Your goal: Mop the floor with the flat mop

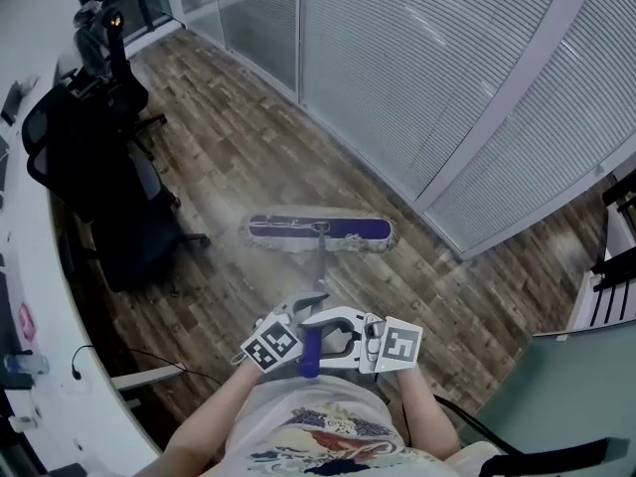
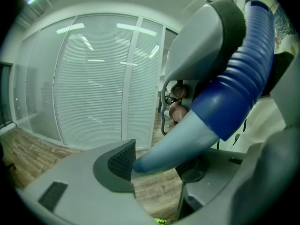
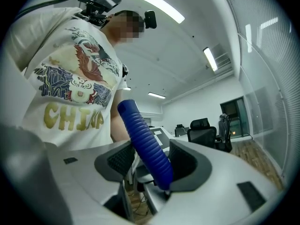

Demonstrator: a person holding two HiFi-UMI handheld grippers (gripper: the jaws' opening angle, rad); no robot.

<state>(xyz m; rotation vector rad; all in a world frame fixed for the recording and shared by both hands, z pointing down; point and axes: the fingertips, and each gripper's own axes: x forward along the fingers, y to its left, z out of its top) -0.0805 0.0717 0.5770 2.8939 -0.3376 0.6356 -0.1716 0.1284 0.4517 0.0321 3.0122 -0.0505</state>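
In the head view the flat mop point(image 1: 318, 232) lies across the wood floor with its blue, fringed pad ahead of me. Its thin pole runs back to a blue ribbed mop handle point(image 1: 310, 351) at my waist. My left gripper point(image 1: 303, 314) is shut on the handle from the left, and my right gripper point(image 1: 336, 338) is shut on it from the right, close beside it. In the left gripper view the pads clamp the pale tapered part of the handle point(image 2: 187, 135) at the left gripper point(image 2: 157, 165). In the right gripper view the ribbed grip point(image 3: 145, 144) crosses between the pads of the right gripper point(image 3: 147, 162).
Black office chairs point(image 1: 109, 197) stand at the left beside a curved white desk point(image 1: 45, 306). A glass wall with blinds point(image 1: 447, 87) runs along the right behind the mop. A grey-green panel point(image 1: 561, 386) is at the lower right. Dusty wood floor point(image 1: 229, 137) stretches ahead.
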